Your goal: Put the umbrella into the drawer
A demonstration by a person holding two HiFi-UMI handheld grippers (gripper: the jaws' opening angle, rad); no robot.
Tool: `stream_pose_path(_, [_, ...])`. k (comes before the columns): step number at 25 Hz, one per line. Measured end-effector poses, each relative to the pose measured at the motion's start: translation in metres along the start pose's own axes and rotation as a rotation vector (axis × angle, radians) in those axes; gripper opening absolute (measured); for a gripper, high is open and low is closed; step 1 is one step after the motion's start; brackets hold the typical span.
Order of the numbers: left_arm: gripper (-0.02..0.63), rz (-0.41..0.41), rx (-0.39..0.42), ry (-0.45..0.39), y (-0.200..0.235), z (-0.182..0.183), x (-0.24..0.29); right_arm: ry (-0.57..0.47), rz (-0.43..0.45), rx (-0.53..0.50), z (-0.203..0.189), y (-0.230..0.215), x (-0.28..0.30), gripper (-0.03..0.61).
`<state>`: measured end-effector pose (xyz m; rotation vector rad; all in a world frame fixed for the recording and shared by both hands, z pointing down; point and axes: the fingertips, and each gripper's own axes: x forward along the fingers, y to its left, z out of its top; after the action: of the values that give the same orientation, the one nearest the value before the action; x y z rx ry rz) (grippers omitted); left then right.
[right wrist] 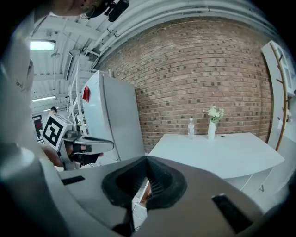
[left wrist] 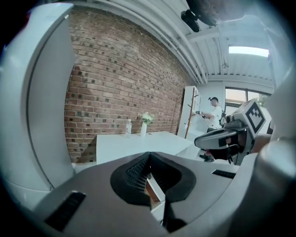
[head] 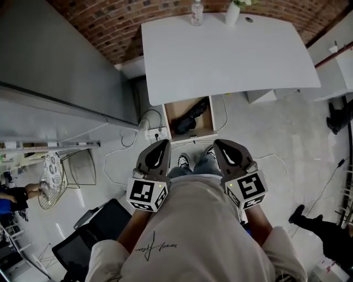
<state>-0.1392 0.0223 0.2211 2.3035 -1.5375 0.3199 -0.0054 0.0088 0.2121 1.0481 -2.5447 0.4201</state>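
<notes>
Jaws met empty on your left gripper (head: 162, 143) and right gripper (head: 219, 143), since the black folded umbrella (head: 189, 122) lay in the far wooden drawer (head: 204, 112).

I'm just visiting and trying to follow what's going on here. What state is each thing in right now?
drawer: open, pulled out from under the table
umbrella: folded, lying inside the drawer
left gripper: shut, empty
right gripper: shut, empty
bottle: upright on the table
vase: upright on the table
</notes>
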Motion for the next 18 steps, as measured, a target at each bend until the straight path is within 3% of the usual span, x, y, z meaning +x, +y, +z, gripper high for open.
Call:
stream_pose_path(9, [0.018, 0.015, -0.046, -0.083, 0.011, 0.027, -0.032, -0.07, 0.038, 0.002, 0.022, 0.025, -0.003, 0.015])
stream_pose_path(18, [0.018, 0.009, -0.029, -0.071, 0.014, 0.024, -0.038, -0.064, 0.035, -0.026, 0.023, 0.039, -0.002, 0.015])
